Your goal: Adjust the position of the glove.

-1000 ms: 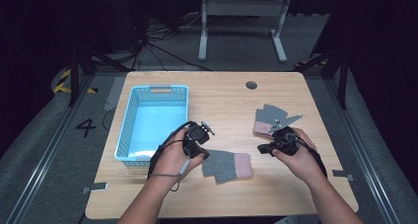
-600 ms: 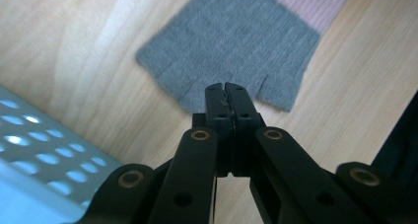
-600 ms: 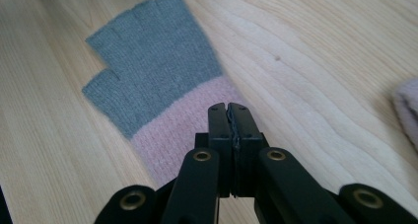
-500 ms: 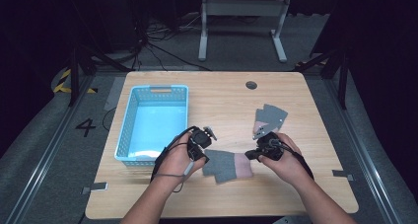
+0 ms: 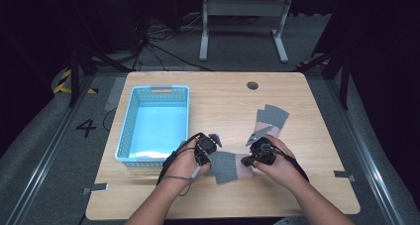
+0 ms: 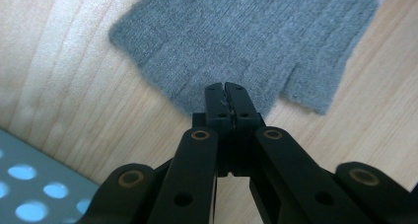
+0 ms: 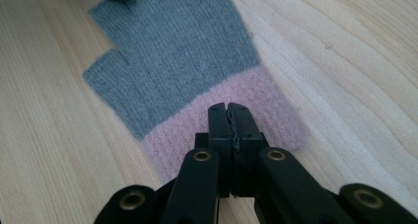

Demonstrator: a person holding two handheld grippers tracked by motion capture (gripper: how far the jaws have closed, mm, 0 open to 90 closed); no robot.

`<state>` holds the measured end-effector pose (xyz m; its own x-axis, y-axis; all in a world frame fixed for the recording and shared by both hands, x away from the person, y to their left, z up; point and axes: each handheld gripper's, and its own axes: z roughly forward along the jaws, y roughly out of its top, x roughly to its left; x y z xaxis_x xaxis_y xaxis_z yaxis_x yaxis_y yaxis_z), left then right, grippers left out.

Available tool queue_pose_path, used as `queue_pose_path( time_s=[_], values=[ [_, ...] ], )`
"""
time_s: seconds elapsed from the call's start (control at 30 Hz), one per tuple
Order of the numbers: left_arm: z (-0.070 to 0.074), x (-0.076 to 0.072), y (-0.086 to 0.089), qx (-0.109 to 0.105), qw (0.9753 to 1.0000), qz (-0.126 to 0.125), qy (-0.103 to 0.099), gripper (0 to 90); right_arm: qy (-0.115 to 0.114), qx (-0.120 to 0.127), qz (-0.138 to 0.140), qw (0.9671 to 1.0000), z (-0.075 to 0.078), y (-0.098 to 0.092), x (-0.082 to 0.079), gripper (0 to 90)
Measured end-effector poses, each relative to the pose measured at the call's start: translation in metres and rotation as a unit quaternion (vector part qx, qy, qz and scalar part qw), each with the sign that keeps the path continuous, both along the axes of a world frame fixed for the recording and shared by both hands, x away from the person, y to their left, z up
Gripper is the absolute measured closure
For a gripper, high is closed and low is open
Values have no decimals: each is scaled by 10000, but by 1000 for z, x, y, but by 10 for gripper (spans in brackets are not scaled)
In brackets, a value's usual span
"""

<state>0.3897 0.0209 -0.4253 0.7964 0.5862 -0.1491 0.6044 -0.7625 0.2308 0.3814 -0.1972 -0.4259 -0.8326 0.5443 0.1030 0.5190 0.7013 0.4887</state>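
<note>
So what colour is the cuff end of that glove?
Pale pink; the rest of the glove is grey knit. The right gripper view shows the cuff best.

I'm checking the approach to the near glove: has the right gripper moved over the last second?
Yes. The right gripper has moved left and nearer the person, away from the far glove, onto the pink cuff of the near glove.

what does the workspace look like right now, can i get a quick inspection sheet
surface: wooden table, a round hole near its far edge
job's things: grey glove with pink cuff lying flat; second glove further back right
clutter: empty blue basket on the left
grippers: left gripper jaws together at the grey finger end; right gripper jaws together over the pink cuff
cables: gripper cable looping by the left hand
surroundings: dark floor, metal stand legs, tape marks
</note>
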Motion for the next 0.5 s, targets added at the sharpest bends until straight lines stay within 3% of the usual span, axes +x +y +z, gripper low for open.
queue_pose_path(
  time_s=[0.33, 0.5],
  values=[
    [-3, 0, -8, 63, 10000, -36, -60, 900, 38, -8, -74, 10000, -2, -5, 1, 900],
    [-3, 0, -20, -29, 9998, -193, -93, 900, 87, -79, -236, 9997, -1, -18, 1, 900]
  ],
)
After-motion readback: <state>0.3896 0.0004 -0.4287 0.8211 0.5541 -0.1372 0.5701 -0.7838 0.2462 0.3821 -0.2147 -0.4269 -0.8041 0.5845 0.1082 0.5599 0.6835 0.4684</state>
